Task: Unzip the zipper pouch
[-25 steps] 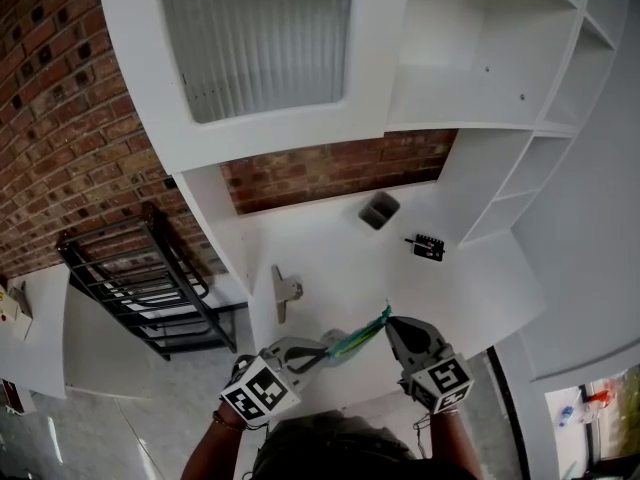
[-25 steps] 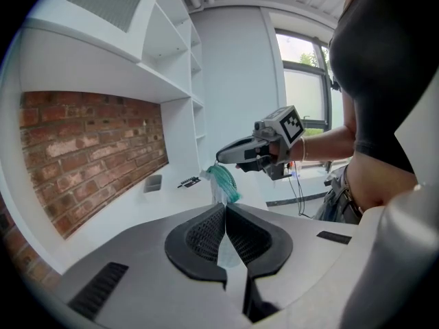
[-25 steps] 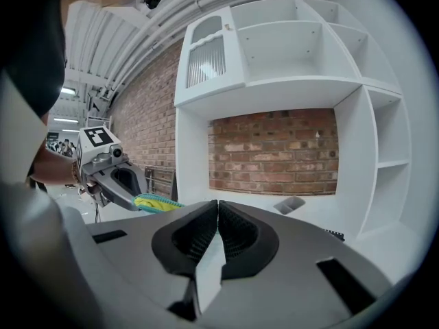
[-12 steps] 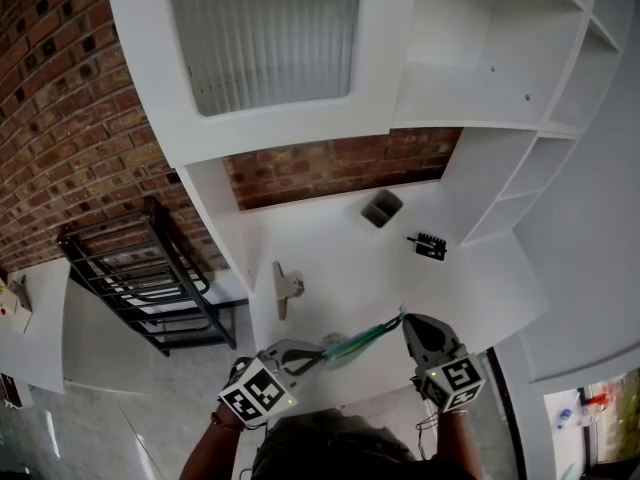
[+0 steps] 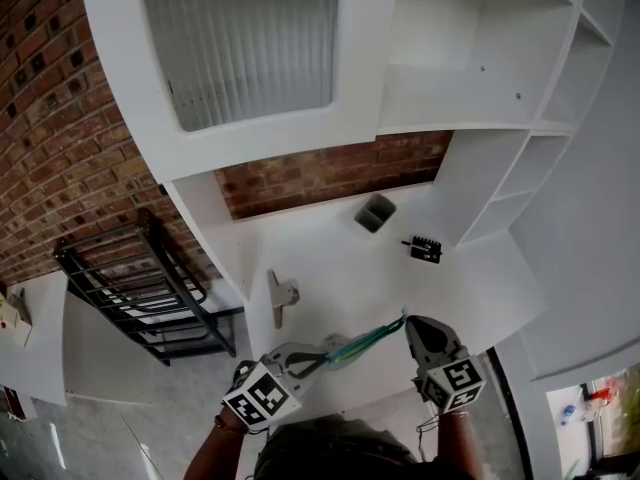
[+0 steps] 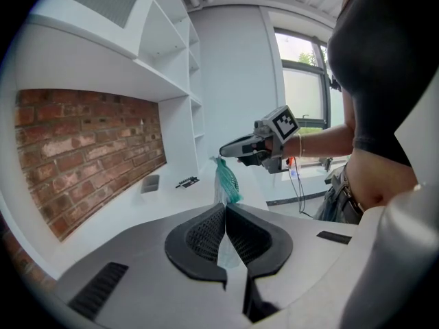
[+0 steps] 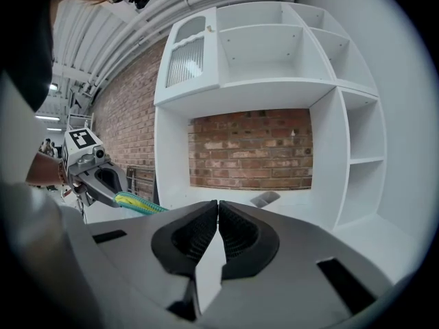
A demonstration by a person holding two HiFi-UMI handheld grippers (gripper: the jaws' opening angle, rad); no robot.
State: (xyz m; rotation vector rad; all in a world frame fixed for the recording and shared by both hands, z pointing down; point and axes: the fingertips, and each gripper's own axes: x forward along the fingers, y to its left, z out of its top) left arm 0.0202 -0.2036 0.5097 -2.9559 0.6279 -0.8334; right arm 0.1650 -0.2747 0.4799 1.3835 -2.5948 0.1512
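A teal and yellow zipper pouch (image 5: 364,340) hangs stretched between my two grippers above the front of the white desk (image 5: 330,258). My left gripper (image 5: 325,352) is shut on the pouch's left end. In the left gripper view the pouch (image 6: 226,181) rises out of the closed jaws of the left gripper (image 6: 225,212). My right gripper (image 5: 405,319) is shut on the pouch's right end, and the same view shows the right gripper (image 6: 221,154) pinching its top corner. The right gripper view shows the pouch (image 7: 140,203) running to the left gripper (image 7: 110,181). I cannot make out the zipper pull.
On the desk lie a small grey bin (image 5: 375,212), a black toothed part (image 5: 423,248) and a grey bracket (image 5: 282,293). White shelves (image 5: 520,168) rise behind and to the right. A black wire rack (image 5: 140,288) stands on the floor at the left.
My right gripper has moved to the right and a little lower, drawing the pouch out longer and flatter. The left gripper has hardly moved.
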